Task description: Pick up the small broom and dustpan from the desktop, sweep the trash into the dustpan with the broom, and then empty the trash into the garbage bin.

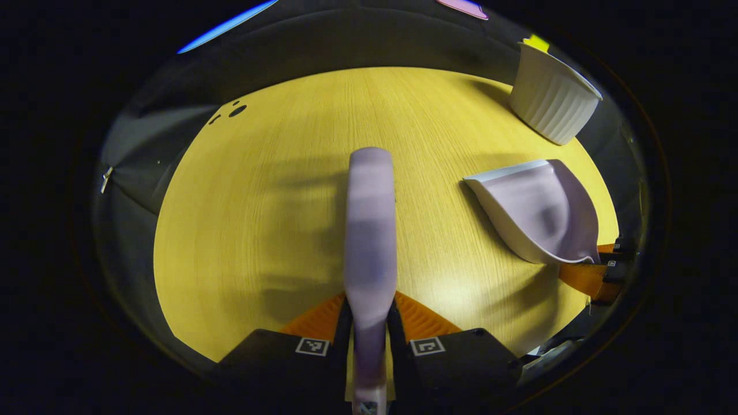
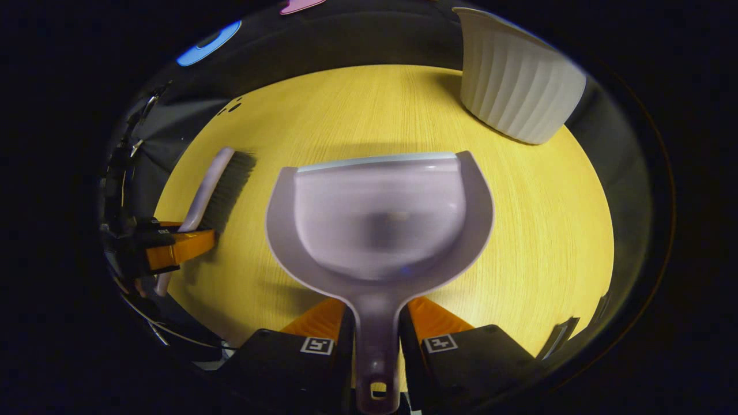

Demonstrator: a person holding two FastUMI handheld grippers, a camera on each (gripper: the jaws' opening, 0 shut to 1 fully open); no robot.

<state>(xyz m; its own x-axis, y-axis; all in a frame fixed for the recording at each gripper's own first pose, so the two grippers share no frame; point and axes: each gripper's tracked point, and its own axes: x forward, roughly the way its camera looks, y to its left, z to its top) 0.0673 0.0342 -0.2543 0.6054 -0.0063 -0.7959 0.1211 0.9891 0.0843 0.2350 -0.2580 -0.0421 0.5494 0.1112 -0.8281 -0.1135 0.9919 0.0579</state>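
My left gripper (image 1: 370,308) is shut on the lilac handle of the small broom (image 1: 370,219), which reaches forward over the yellow desktop (image 1: 259,219). In the right gripper view the broom (image 2: 214,184) shows its dark bristles at the left, held by the left gripper (image 2: 179,245). My right gripper (image 2: 375,314) is shut on the handle of the lilac dustpan (image 2: 380,219), held level above the table. A faint blurred speck lies in the pan; I cannot tell what it is. The dustpan (image 1: 536,210) sits to the right of the broom, with the right gripper (image 1: 597,271) behind it.
A white ribbed garbage bin (image 2: 519,80) stands at the table's far right corner, beyond the dustpan; it is also at the upper right as the bin (image 1: 553,95). Small dark holes (image 1: 236,109) mark the far left of the tabletop. Black cloth surrounds the table.
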